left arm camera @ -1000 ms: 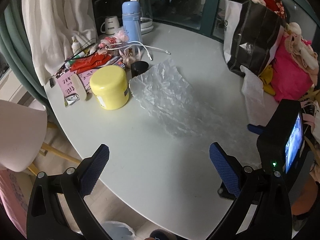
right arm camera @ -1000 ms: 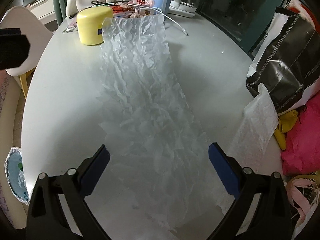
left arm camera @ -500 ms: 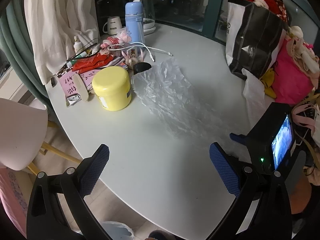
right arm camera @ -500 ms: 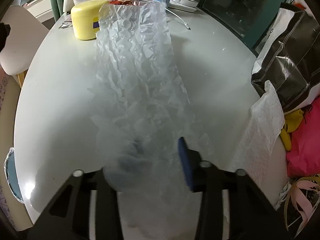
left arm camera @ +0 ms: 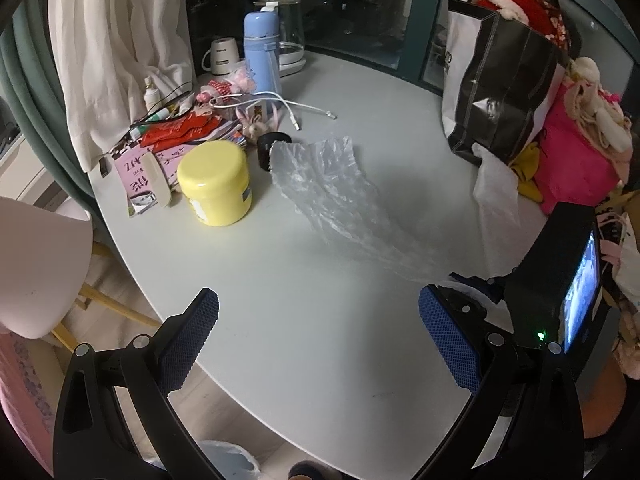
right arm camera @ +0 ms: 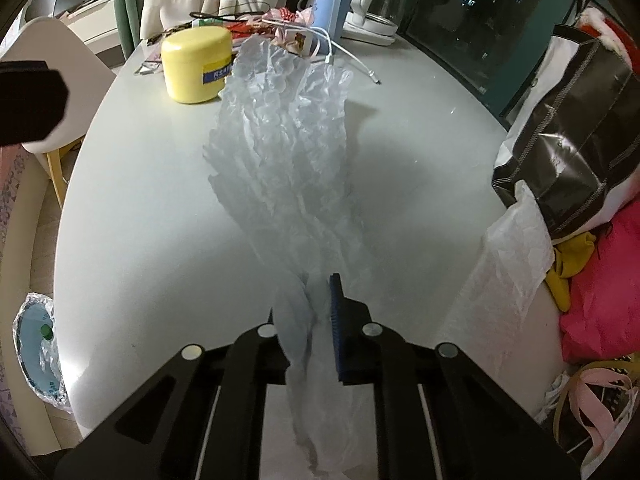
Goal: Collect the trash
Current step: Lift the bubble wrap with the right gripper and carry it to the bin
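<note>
1. Plastic sheet (right arm camera: 280,152): crinkled, clear, it stretches along the middle of your white round surface (right arm camera: 140,220), its near end gathered into a twist and its far end lifted and fanned out near the yellow jar (right arm camera: 198,64).
2. Your right gripper (right arm camera: 320,332) has its jaws closed tight on that twisted near end; a tail of plastic hangs down behind the blue pads, close to the near edge of the surface.
3. Your left gripper (left arm camera: 320,336) has its jaws spread wide with nothing between the blue pads; it hangs over the near-left edge of the surface, apart from the sheet.
4. In the left wrist view the plastic sheet (left arm camera: 332,188) runs from a black cup (left arm camera: 270,146) beside the yellow jar (left arm camera: 214,182) toward the right gripper at the right edge.
5. At the far-left edge you have a clutter: red packets (left arm camera: 180,130), a pink booklet (left arm camera: 138,174), a white cable (left arm camera: 288,108), a light-blue flask (left arm camera: 260,48) and a glass kettle (left arm camera: 286,32).
6. At the right edge stands a black and white bag (right arm camera: 568,132), with a white crumpled paper (right arm camera: 512,256) lying just in front of it and pink fabric (right arm camera: 600,304) beside it.
7. Below the left edge, on the floor, sits a bin lined with plastic (right arm camera: 38,344); a white chair (right arm camera: 44,52) stands at the far-left side.
</note>
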`<state>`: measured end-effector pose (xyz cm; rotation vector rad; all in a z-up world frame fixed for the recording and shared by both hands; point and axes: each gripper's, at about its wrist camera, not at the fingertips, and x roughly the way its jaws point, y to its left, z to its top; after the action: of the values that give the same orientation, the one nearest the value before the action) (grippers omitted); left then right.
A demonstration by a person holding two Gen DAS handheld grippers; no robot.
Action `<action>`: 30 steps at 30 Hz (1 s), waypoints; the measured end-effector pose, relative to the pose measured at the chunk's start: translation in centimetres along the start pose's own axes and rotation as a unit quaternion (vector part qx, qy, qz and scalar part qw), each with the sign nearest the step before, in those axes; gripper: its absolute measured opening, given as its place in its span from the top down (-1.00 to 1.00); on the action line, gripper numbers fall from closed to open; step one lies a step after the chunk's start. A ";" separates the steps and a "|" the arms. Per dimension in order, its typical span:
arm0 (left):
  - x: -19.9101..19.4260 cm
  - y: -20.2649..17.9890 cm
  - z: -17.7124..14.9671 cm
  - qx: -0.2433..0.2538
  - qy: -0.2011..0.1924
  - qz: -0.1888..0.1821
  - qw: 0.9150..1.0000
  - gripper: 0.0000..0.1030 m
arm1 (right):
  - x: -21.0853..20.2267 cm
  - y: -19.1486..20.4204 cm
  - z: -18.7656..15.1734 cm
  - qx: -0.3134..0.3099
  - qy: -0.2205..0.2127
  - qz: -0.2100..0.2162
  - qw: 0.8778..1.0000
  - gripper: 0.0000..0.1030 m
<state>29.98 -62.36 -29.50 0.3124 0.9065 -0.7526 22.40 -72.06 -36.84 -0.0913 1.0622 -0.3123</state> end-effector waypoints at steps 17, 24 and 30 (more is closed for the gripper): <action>-1.4 -2.9 0.8 0.021 -0.013 -0.031 0.999 -0.89 | -3.0 -1.6 -0.7 0.025 -0.010 0.004 1.000 0.77; -2.2 -4.0 0.8 0.030 -0.016 -0.037 0.999 -0.89 | -4.4 -2.0 -1.1 0.030 -0.015 0.008 0.999 0.77; -4.0 -4.4 0.9 0.032 -0.028 -0.027 0.999 -0.89 | -5.8 -2.0 -1.3 0.026 -0.026 0.024 0.999 0.77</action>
<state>25.86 -64.15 -25.50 0.3214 0.8418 -0.8377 18.24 -72.14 -32.10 -0.0264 1.0028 -0.2927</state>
